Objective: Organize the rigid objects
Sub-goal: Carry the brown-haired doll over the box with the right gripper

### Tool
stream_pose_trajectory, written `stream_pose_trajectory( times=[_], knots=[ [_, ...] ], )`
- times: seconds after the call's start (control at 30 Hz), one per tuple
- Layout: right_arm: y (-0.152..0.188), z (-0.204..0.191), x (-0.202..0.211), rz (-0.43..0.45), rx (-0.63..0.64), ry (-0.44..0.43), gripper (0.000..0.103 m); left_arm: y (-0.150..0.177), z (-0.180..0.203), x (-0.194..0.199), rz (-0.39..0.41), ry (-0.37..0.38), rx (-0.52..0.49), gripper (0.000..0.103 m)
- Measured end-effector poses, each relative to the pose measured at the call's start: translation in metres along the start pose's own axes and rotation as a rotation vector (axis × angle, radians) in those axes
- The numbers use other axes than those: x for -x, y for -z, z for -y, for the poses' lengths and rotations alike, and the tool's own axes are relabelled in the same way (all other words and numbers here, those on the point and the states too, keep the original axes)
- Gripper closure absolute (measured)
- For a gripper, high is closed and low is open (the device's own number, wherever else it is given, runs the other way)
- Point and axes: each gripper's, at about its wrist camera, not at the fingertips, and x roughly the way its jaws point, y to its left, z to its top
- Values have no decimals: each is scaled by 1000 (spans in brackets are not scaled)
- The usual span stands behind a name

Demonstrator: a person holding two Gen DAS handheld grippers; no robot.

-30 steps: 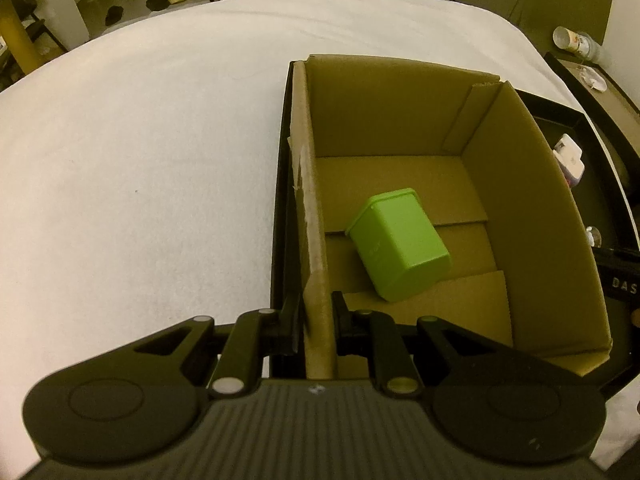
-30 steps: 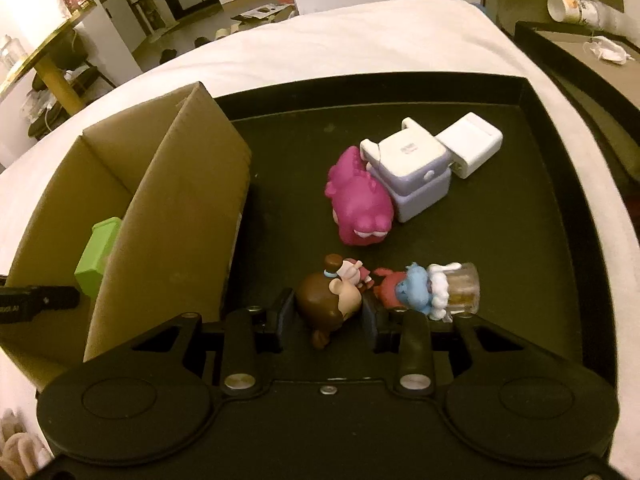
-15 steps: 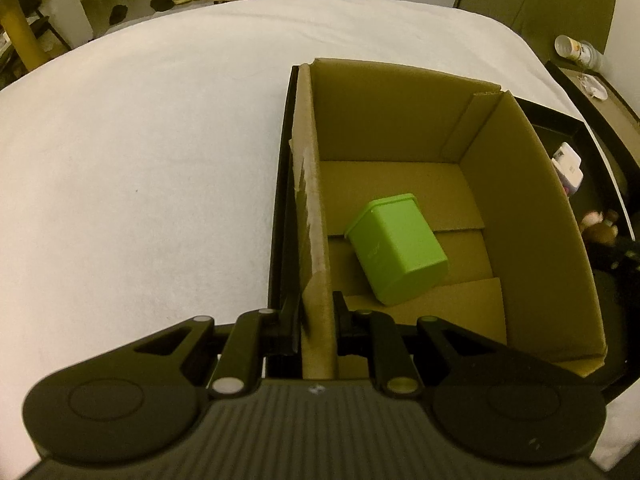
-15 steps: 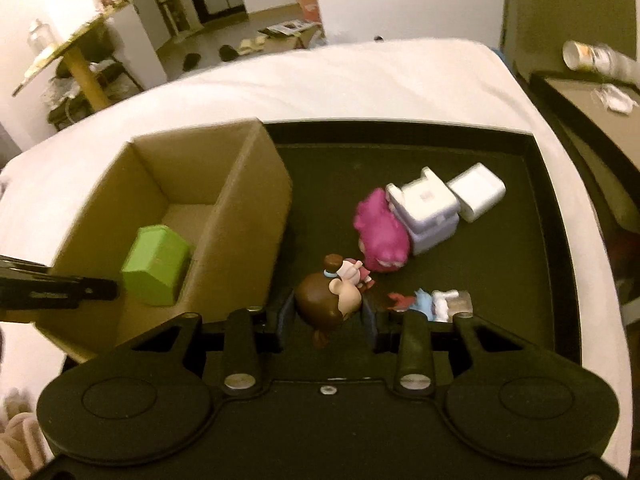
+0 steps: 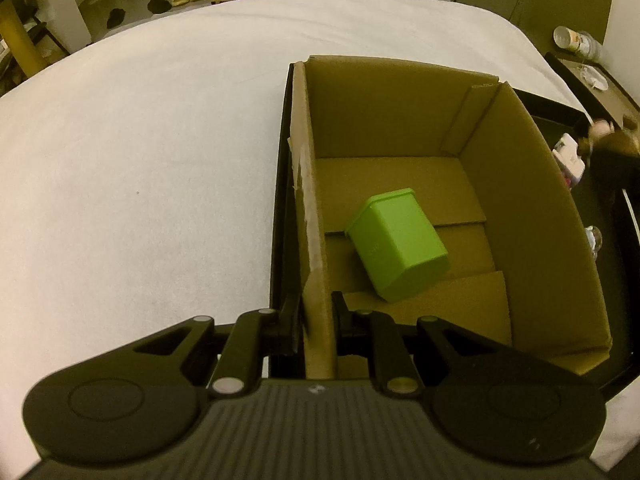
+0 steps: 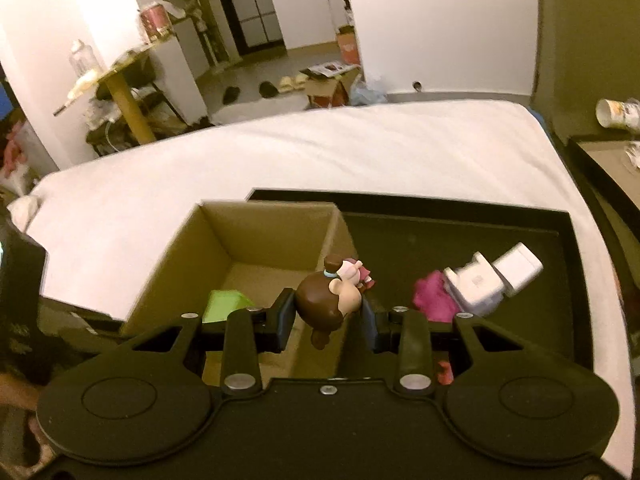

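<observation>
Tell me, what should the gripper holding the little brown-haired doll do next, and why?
Probably carry it a little further left over the cardboard box and let go. The right gripper grips the figurine above the box wall, the green container already lies inside, and the left gripper clamps the box's wall.

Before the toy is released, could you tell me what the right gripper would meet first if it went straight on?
Probably the cardboard box: the right gripper, shut on the doll, points down over its right wall; depth is unclear.

No text, label or number can be read in either view. The green box [image 5: 396,244] inside the cardboard box [image 5: 532,216] bears a faint embossed mark on one side, too blurred to make out. The white block [image 6: 478,282] on the black tray [image 6: 562,240] carries a small grey square mark, also illegible.
</observation>
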Motion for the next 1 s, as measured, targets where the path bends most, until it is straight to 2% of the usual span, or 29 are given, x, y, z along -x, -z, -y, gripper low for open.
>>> stream_pose_trajectory(
  times=[0.27,1.0],
  knots=[
    [-11,-20,-3,17,37,-53,68,0,4,1,4,-3,3,89],
    [-18,-52,-43,-76,69,-138,68,5,0,8,17,9,12,89]
  ],
)
